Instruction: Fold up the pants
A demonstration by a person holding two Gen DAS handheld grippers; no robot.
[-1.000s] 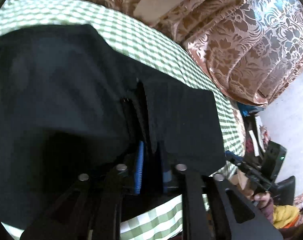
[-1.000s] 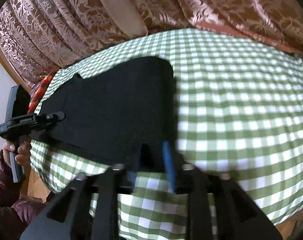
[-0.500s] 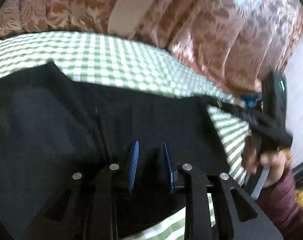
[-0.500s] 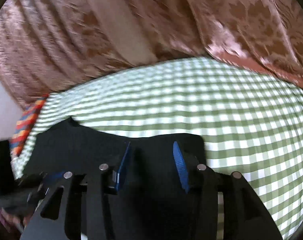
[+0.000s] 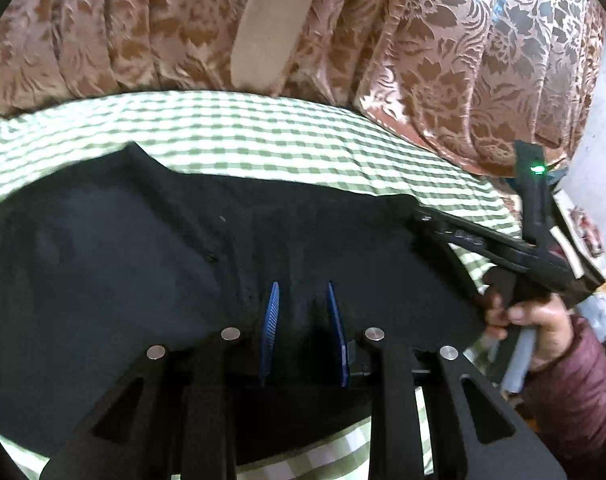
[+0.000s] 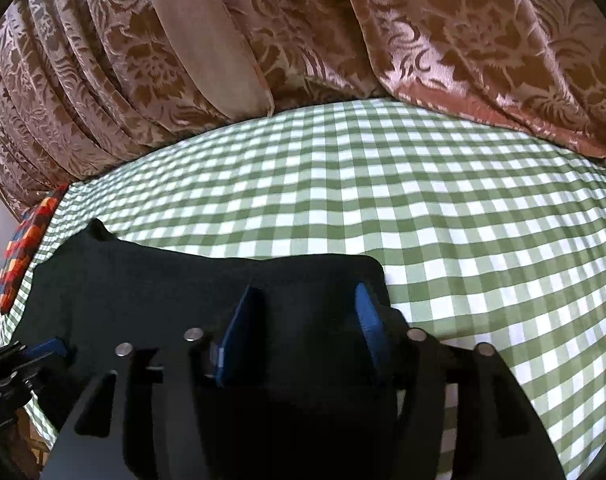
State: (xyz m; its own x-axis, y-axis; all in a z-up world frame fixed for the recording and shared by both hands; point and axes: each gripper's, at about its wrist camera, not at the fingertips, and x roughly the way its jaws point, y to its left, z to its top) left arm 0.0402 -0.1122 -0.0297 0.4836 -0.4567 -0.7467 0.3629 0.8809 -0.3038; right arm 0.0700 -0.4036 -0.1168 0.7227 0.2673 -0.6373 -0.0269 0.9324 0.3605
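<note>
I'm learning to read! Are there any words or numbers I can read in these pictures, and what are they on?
No words or numbers can be read here.
The right gripper, seen from the left camera, has small pale marks on its arm, too blurred to read.
The pants, checked cloth and curtains carry only patterns.

Floral brown curtains (image 6: pixel 463 40) behind green-checked tablecloth (image 6: pixel 463 220).

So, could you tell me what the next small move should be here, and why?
Probably lower both grippers and close them on the near edge of the pants. The left gripper and right gripper are both open above the dark fabric, which lies flat on the checked tablecloth, gripped by neither.
</note>
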